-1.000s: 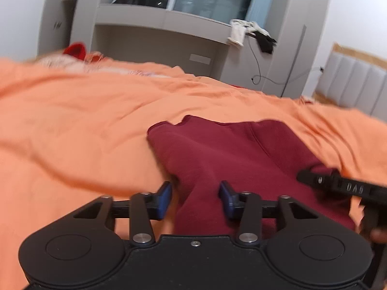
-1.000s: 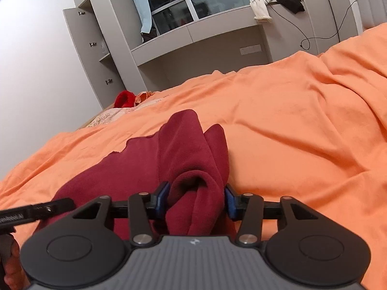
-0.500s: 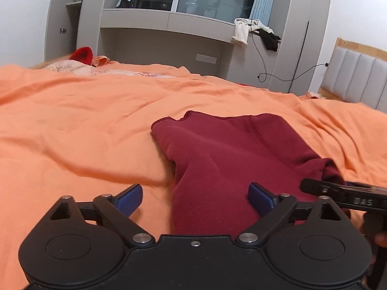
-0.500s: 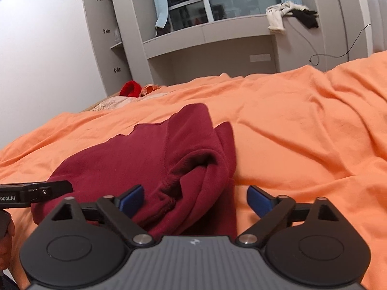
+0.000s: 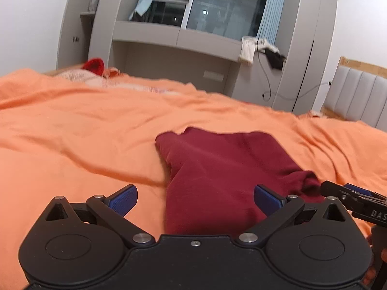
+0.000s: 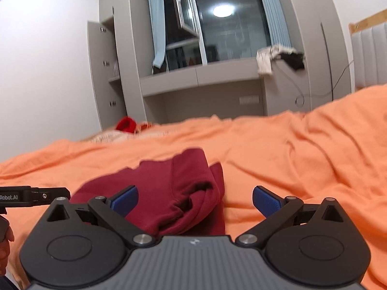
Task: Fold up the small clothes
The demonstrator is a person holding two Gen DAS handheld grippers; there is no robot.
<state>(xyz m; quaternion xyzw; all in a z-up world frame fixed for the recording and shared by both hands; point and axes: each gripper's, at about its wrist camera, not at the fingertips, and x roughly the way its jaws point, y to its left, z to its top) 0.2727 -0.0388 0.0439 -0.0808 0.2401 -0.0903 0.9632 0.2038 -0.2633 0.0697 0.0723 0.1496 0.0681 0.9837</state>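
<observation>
Two opening claws flank maroon garment point(image 5: 217, 169) on orange bedspread point(image 5: 84, 133).

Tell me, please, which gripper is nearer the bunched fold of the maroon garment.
Right. The right gripper has the bunched fold between its opening jaws, untouched; the left gripper sits beside it, over the flat part of the maroon garment, jaws opening too.

The left gripper point(image 5: 195, 200) and right gripper point(image 6: 195, 200) are both opening their jaws wide, gripping nothing.
</observation>
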